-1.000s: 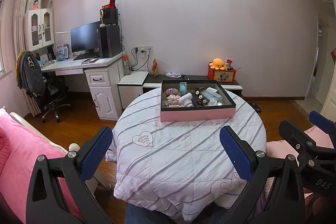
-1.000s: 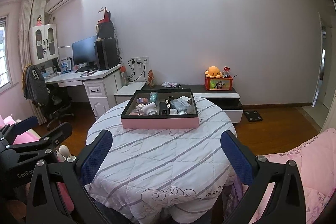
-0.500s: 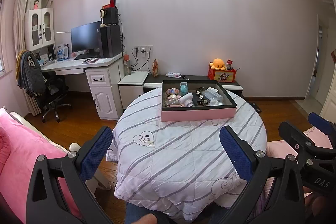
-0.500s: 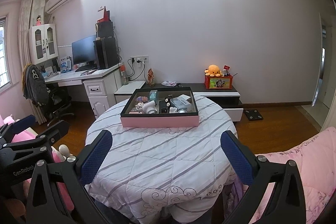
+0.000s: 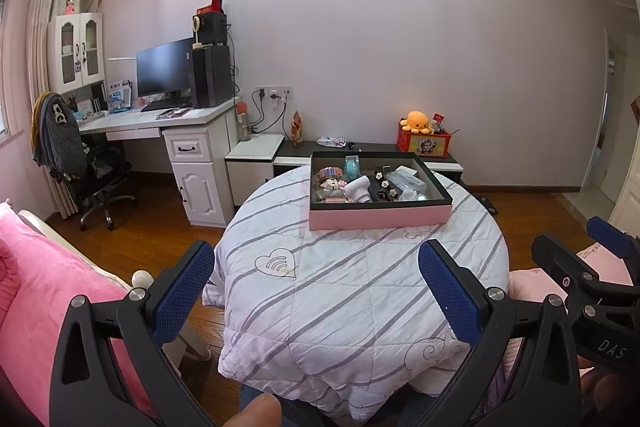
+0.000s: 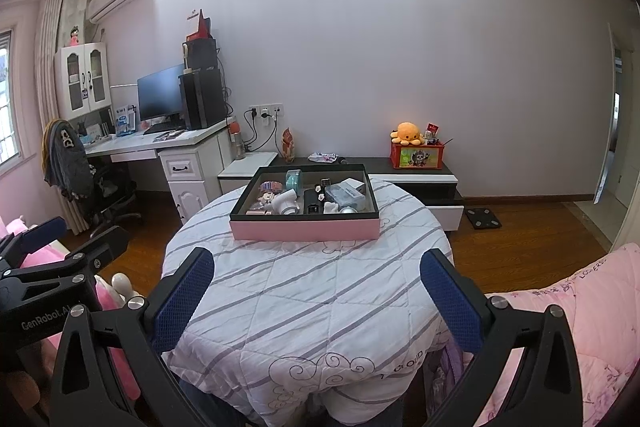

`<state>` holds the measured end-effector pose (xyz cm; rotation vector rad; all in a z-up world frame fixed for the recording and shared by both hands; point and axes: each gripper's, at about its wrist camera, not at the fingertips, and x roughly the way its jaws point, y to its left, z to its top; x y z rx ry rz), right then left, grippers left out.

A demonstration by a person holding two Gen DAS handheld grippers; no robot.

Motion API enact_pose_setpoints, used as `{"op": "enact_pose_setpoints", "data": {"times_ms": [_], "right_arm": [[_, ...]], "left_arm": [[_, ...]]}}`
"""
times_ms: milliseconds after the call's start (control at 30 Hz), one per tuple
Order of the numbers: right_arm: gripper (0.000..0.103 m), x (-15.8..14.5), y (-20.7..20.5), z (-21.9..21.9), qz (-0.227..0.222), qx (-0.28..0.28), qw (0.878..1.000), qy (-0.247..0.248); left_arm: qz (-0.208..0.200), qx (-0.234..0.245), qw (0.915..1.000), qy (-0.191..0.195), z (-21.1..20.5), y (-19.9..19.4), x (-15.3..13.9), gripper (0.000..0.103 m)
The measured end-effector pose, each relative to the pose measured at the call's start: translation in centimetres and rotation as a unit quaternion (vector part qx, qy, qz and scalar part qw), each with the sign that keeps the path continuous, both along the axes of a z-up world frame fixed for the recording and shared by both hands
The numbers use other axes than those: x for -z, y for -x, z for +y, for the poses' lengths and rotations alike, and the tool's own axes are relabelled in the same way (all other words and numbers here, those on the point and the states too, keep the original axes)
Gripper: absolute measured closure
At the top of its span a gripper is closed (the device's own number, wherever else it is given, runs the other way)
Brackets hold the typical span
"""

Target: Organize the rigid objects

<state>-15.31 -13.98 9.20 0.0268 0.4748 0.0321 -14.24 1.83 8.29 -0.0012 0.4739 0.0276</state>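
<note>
Little has shifted since a second ago: both views sit nearly the same, and a fingertip (image 5: 256, 409) has come into the bottom edge of the left view. Small rigid objects (image 6: 304, 197) all lie inside the pink-sided tray (image 6: 304, 229), far ahead of both grippers on the quilt-covered counter (image 6: 304, 307). Left gripper (image 5: 316, 291) and right gripper (image 6: 318, 297) hang spread wide, grasping nothing, at the near counter edge. Scene fits either objects gathered and grippers drawn back, or sorting inside the tray yet to come; cannot settle which.
</note>
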Motion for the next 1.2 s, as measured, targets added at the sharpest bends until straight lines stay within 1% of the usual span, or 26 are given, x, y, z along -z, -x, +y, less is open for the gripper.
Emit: {"op": "enact_pose_setpoints", "data": {"times_ms": [100, 233, 467, 600, 767, 1000, 1100, 1200], "right_arm": [[0.0, 0.04, -0.01, 0.04, 0.0, 0.0, 1.0, 0.002], [0.0, 0.07, -0.05, 0.05, 0.001, -0.001, 1.0, 0.002], [0.0, 0.09, -0.12, 0.26, 0.003, -0.003, 1.0, 0.004], [0.0, 0.09, -0.17, 0.39, 0.004, -0.004, 1.0, 0.004], [0.0, 0.05, -0.13, 0.44, 0.003, -0.003, 1.0, 0.005], [0.0, 0.16, -0.18, 0.39, 0.005, -0.003, 1.0, 0.006], [0.0, 0.21, -0.19, 0.36, 0.005, -0.003, 1.0, 0.006], [0.0, 0.34, -0.27, 0.3, 0.006, -0.004, 1.0, 0.006]], "left_arm": [[-0.004, -0.006, 1.0, -0.004, 0.08, 0.05, 0.03, 0.0], [-0.004, -0.001, 1.0, 0.0, 0.16, 0.03, 0.07, 0.0], [-0.012, -0.018, 0.9996, -0.02, -0.27, 0.2, 0.1, 0.0], [-0.013, -0.016, 0.9996, -0.021, -0.34, 0.21, 0.0, 0.0], [-0.001, -0.008, 0.9998, -0.019, -0.41, -0.11, 0.24, 0.0], [-0.001, -0.004, 0.9999, -0.016, -0.45, -0.09, 0.23, 0.0], [-0.004, -0.001, 1.0, -0.007, -0.26, 0.06, 0.12, 0.0], [-0.006, -0.005, 1.0, -0.005, -0.1, 0.16, 0.11, 0.0]]}}
